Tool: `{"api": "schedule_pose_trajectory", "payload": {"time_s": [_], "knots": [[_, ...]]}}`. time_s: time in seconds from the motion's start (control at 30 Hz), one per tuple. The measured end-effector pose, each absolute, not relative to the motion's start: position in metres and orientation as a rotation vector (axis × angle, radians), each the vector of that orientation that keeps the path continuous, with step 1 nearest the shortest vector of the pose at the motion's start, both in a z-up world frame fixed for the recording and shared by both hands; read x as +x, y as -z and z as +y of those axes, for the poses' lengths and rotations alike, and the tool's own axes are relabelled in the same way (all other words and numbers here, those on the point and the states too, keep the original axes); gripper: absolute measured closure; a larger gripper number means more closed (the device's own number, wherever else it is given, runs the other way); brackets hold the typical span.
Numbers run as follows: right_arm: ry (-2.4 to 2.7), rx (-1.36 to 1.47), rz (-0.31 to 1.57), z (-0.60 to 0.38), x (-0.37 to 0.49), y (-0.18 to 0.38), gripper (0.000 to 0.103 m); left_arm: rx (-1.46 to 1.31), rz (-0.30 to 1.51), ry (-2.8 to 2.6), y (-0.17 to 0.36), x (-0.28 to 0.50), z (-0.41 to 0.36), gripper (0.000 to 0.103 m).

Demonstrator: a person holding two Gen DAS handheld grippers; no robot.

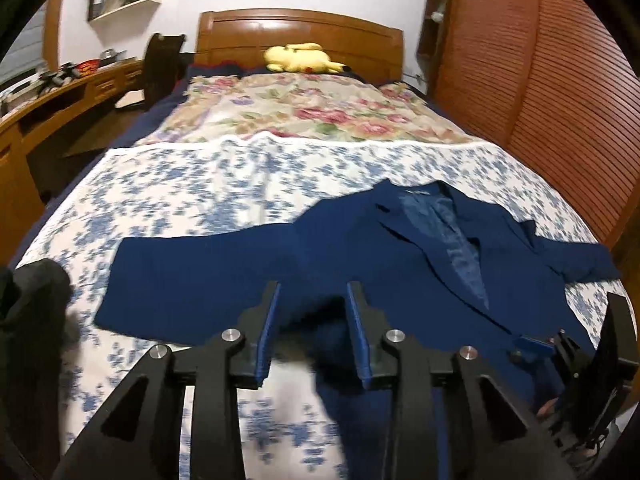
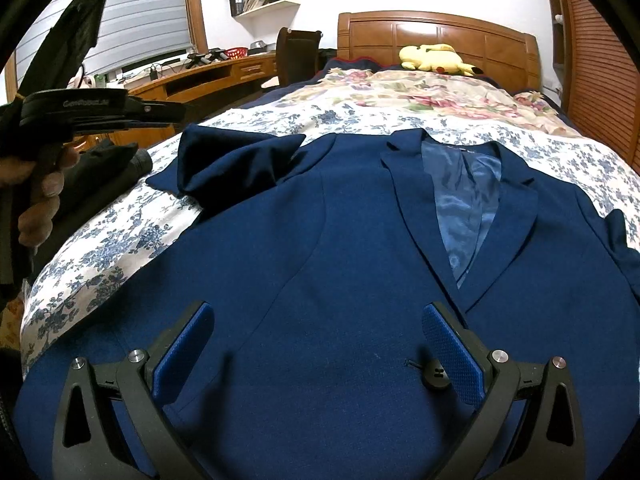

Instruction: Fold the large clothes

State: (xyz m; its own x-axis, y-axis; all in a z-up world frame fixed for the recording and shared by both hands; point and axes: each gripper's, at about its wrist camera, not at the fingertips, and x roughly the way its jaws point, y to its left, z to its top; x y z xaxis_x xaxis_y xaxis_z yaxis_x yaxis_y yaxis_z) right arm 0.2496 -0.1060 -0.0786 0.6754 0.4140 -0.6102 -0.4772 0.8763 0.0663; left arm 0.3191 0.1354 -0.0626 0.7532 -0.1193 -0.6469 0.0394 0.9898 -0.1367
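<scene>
Both pairs of jaws are standing apart and gripping nothing, the left gripper hovering above the sleeve and the right gripper over the front of the navy blazer, which is lying spread across the bed's near edge.

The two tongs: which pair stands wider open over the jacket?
The right tongs stand wider, their blue pads spread far apart above the navy jacket. The left tongs show a narrower gap with nothing gripped.
</scene>
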Motion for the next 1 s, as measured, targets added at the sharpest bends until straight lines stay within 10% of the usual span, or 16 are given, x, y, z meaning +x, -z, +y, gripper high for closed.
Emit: {"api": "schedule_pose_trajectory", "payload": {"time_s": [0.17, 0.73, 1.0], "knots": [[-0.502, -0.100, 0.661, -0.106, 0.250, 0.078, 0.000, -0.125, 0.725, -0.034, 0.082, 0.327, 0.177, 0.035], [-0.502, -0.101, 0.663, -0.106, 0.250, 0.079, 0.000, -0.185, 0.947, -0.199, 0.176, 0.374, 0.221, 0.035], [-0.503, -0.099, 0.663, -0.105, 0.250, 0.080, 0.000, -0.213, 0.947, -0.154, 0.179, 0.376, 0.224, 0.074]]}}
